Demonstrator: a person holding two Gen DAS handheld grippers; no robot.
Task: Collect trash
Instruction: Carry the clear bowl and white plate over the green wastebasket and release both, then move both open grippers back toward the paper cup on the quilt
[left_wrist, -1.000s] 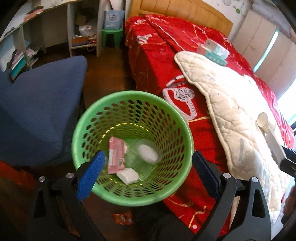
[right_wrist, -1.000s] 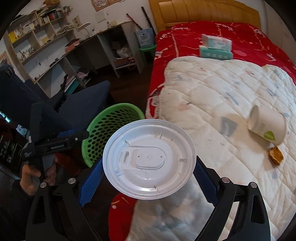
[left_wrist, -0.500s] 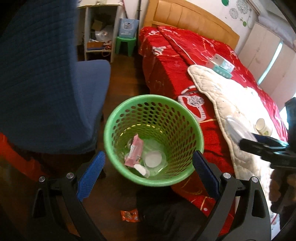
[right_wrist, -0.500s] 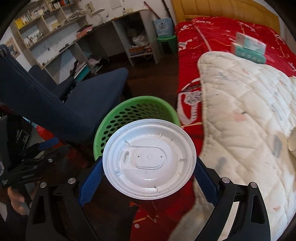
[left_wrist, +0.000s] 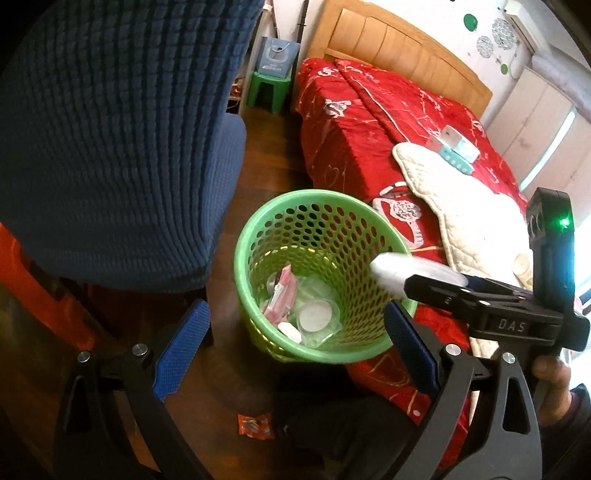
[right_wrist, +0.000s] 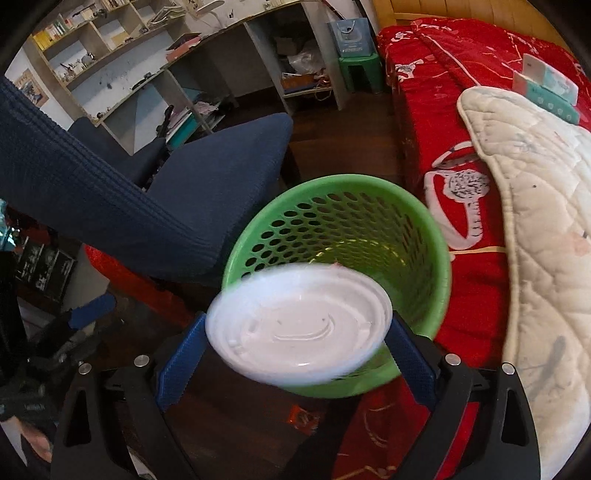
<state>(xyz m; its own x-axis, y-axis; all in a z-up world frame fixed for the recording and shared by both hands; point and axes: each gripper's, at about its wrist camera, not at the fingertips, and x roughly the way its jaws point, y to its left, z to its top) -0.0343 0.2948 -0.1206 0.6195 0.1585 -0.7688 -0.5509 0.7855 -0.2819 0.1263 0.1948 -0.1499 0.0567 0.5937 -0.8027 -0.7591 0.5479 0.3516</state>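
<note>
A green perforated basket (left_wrist: 321, 194) stands on the wood floor between a chair and the bed. It holds a pink wrapper (left_wrist: 282, 295) and a clear plastic tub (left_wrist: 317, 317). A round white plastic lid (right_wrist: 299, 325) is tipped and blurred between the pads of my right gripper (right_wrist: 293, 365), loose in its wide jaws. It hangs over the near rim of the basket (right_wrist: 332, 181). The left wrist view shows the lid (left_wrist: 395, 267) edge-on above the basket's right rim. My left gripper (left_wrist: 295, 343) is open and empty, low in front of the basket.
A blue office chair (left_wrist: 110, 147) crowds the basket's left side. The red bed (left_wrist: 351, 122) with a white quilt (left_wrist: 461, 206) is on its right. A paper cup (left_wrist: 522, 266) lies on the quilt. An orange wrapper (left_wrist: 255, 424) lies on the floor.
The right gripper carried the lid from over the bed to above the basket, where the lid has tipped and come loose. The left gripper drew back and away from the basket.
</note>
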